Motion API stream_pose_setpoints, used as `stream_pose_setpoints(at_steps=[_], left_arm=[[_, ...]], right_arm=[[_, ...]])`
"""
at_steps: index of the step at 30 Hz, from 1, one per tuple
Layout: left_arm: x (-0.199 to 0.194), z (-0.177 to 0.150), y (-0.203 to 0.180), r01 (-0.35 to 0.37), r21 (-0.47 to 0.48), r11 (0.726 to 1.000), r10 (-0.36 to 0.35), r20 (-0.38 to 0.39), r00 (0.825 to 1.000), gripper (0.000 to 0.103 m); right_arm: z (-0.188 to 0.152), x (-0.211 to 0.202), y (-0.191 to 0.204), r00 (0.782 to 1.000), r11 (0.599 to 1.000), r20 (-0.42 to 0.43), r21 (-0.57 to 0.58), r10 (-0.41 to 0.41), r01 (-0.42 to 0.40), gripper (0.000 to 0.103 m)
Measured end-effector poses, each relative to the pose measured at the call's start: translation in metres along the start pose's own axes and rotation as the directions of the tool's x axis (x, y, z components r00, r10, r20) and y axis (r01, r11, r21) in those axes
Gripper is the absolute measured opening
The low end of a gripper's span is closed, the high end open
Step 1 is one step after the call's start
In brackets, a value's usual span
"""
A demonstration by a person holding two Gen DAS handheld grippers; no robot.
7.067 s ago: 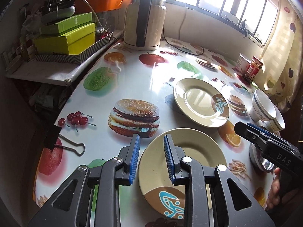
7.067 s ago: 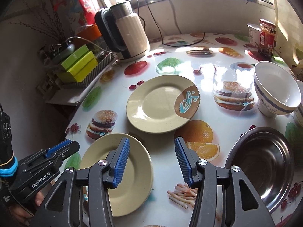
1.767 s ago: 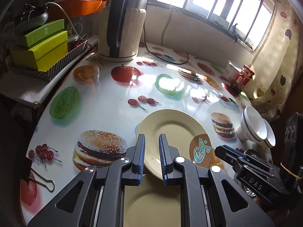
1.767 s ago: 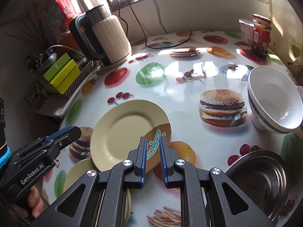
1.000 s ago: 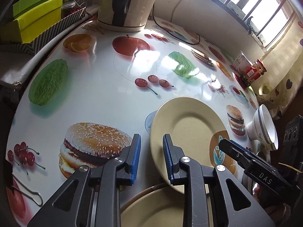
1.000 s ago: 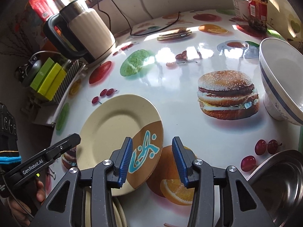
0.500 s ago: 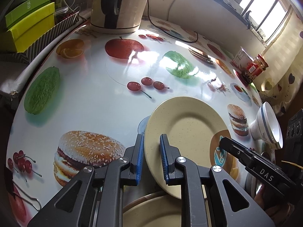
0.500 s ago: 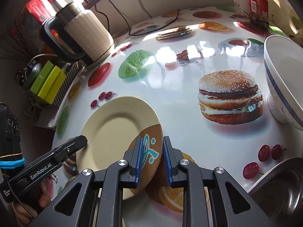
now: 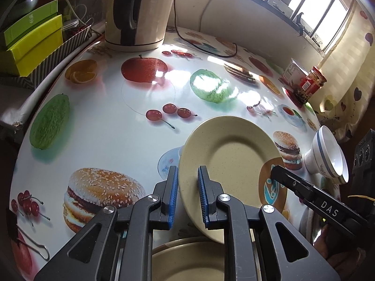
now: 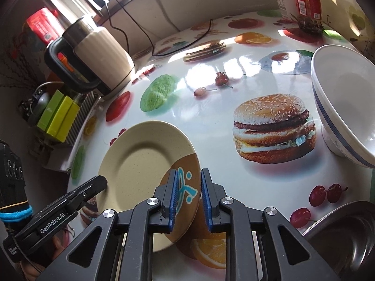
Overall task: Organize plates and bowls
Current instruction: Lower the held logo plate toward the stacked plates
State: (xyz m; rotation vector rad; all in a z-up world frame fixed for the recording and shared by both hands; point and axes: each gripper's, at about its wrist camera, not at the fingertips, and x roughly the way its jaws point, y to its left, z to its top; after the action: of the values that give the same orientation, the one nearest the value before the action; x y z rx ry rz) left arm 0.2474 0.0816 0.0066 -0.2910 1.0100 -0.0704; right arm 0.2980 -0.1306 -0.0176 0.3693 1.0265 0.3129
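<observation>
A beige plate [image 9: 234, 161] with a brown patch and blue mark is held off the table, tilted, between both grippers. My left gripper [image 9: 186, 196] is shut on its left rim. My right gripper [image 10: 187, 196] is shut on its brown-patch rim; the plate also shows in the right wrist view [image 10: 143, 164]. A second beige plate [image 9: 187, 262] lies on the table directly below. White blue-banded bowls [image 9: 328, 157] stand at the right, the nearest large in the right wrist view [image 10: 344, 103]. A steel bowl [image 10: 346, 238] sits at the lower right.
The round table [image 9: 112, 126] has a fruit-and-burger print cloth. A cream kettle [image 9: 140, 11] with its cord stands at the back. Green boxes [image 9: 32, 44] sit on a striped tray at the left. A red jar [image 9: 311, 84] and a carton stand at the far right. A binder clip [image 9: 28, 241] lies front left.
Both grippers opened about a second ago, then closed on the plate's opposite rims. The plate has since lifted and tilted above the lower plate.
</observation>
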Motion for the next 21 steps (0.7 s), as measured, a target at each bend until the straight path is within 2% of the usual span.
stream_pose_setpoints(at_steps=[21], left_arm=[[-0.054, -0.021, 0.002, 0.001, -0.007, 1.0, 0.0, 0.083, 0.997, 0.018]], right_arm=[[-0.016, -0.047, 0.024, 0.997, 0.997, 0.054, -0.051, 0.06, -0.057, 0.019]])
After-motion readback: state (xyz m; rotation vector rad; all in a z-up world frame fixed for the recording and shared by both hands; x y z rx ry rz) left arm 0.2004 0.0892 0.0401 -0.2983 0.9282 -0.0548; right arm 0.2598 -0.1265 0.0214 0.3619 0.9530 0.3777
